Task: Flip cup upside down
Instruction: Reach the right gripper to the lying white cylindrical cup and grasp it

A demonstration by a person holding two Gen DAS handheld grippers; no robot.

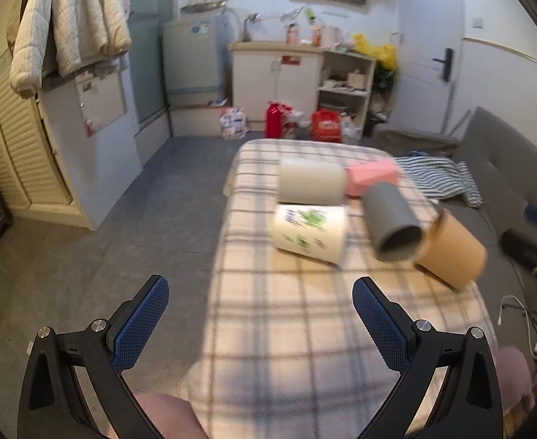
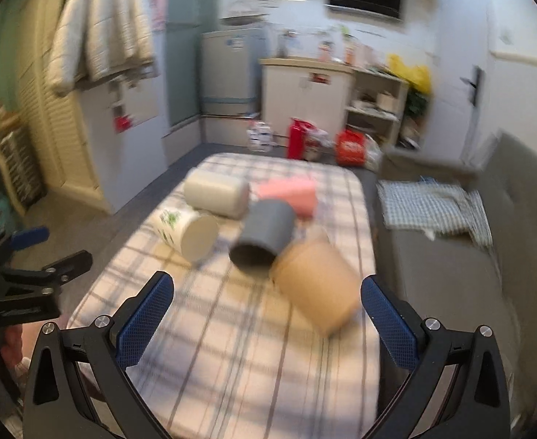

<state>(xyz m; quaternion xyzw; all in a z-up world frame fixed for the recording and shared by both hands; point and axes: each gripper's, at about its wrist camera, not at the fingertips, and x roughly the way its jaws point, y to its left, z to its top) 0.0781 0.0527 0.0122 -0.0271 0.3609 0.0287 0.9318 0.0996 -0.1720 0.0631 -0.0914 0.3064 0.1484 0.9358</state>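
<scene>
We hold the left gripper [image 1: 261, 314] with its jaws spread wide, gripping and touching nothing. The right gripper [image 2: 268, 314] is likewise fully spread and empty. Five cups lie on their sides, clustered on the plaid-covered bench [image 2: 231, 366] towards its far end: a beige cup [image 1: 312, 182], a pink cup [image 1: 372, 175], a white printed cup [image 1: 310, 232], a grey cup [image 1: 392, 225] and a tan cup [image 2: 317, 289]. The tan cup lies nearest the right jaws, touching the grey cup.
</scene>
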